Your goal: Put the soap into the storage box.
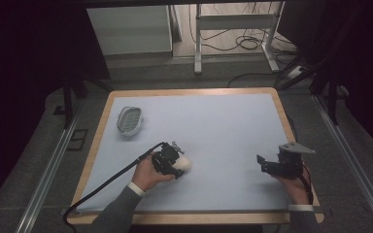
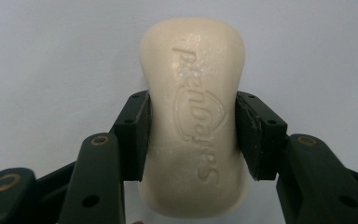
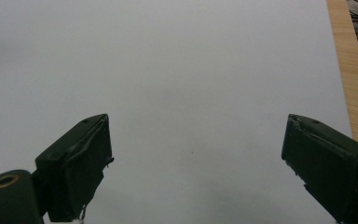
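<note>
A cream bar of soap (image 2: 196,121) with embossed lettering lies between the jaws of my left gripper (image 2: 193,135), which press against both its sides. In the high view the soap (image 1: 184,164) shows as a pale lump on the light blue mat, just right of the left gripper (image 1: 174,164). A white oval soap dish (image 1: 129,120) with a slotted inset sits at the mat's far left. My right gripper (image 1: 263,164) hovers near the mat's right front; its jaws stand wide apart in the right gripper view (image 3: 196,163) with only bare mat between them.
The light blue mat (image 1: 213,126) covers a wooden-edged table (image 1: 286,116). The table's wooden edge (image 3: 354,74) runs along the right of the right gripper view. Beyond the table stand a white frame (image 1: 233,34) and floor cables (image 1: 252,43).
</note>
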{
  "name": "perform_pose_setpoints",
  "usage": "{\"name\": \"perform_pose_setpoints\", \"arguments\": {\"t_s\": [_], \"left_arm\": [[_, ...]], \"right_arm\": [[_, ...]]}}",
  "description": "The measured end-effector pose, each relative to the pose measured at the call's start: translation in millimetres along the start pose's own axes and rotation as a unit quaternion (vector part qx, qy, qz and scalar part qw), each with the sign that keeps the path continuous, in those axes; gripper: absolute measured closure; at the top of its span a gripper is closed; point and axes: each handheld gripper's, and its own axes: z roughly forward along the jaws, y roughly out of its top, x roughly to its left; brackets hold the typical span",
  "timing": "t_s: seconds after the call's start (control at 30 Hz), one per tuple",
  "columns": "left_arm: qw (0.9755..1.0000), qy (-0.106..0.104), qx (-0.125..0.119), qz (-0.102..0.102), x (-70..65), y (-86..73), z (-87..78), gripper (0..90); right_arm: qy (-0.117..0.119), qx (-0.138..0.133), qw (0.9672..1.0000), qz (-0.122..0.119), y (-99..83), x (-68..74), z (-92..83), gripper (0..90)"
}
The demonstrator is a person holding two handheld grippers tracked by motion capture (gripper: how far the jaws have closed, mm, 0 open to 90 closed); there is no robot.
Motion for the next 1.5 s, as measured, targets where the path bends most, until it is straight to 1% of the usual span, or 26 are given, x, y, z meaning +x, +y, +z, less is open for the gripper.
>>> {"name": "perform_pose_setpoints", "arguments": {"t_s": [0.2, 0.53, 0.6, 0.77, 0.83, 0.97, 1.13, 1.2, 1.23, 1.3, 1.37, 1.5], "left_arm": [[1.0, 0.0, -0.008, -0.005, 7.2, -0.3, -9.7, 49.4], [0.9998, 0.004, -0.016, -0.01, 16.9, -0.5, -20.0, 49.4], [0.9996, 0.005, -0.022, -0.016, 20.1, -0.7, -23.7, 49.4], [0.9993, 0.012, -0.03, -0.021, 25.5, -1.1, -28.7, 49.4], [0.9992, 0.011, -0.032, -0.023, 28.3, -1.0, -31.6, 49.4], [0.9988, 0.013, -0.036, -0.03, 36.4, -1.0, -36.2, 49.4], [0.9985, 0.021, -0.034, -0.038, 46.4, -1.2, -41.3, 49.4], [0.9978, 0.021, -0.041, -0.047, 54.2, -1.4, -44.0, 49.4], [0.9978, 0.021, -0.041, -0.047, 54.2, -1.4, -44.0, 49.4], [0.9972, 0.024, -0.046, -0.055, 59.1, -1.3, -45.3, 49.4], [0.9969, 0.028, -0.045, -0.058, 63.1, -1.2, -46.4, 49.4], [0.9966, 0.03, -0.046, -0.062, 67.1, -1.4, -48.4, 49.4]], "right_arm": [[-0.001, 0.0, 1.0, 0.001, -0.2, -0.3, 0.2, 8.3], [-0.003, 0.002, 1.0, 0.004, -0.9, -1.8, -0.1, 8.3], [-0.003, 0.001, 1.0, 0.004, -0.8, -1.8, -0.1, 8.3], [-0.003, 0.002, 1.0, 0.006, -0.8, -2.3, -0.1, 8.2], [-0.004, 0.002, 1.0, 0.006, -0.9, -2.9, -0.1, 8.2], [-0.007, 0.003, 0.9999, 0.011, -1.4, -3.9, 0.6, 8.2], [-0.005, 0.003, 0.9999, 0.011, -1.5, -3.6, 0.2, 8.2], [-0.004, 0.003, 0.9999, 0.011, -1.4, -3.6, 0.1, 8.2], [-0.005, 0.003, 0.9999, 0.011, -1.5, -3.6, 0.3, 8.2], [-0.006, 0.003, 0.9999, 0.012, -1.5, -3.9, 0.6, 8.2], [-0.005, 0.003, 0.9999, 0.012, -1.6, -4.3, 0.7, 8.2], [-0.006, 0.005, 0.9999, 0.012, -1.8, -4.9, 0.7, 8.2]]}}
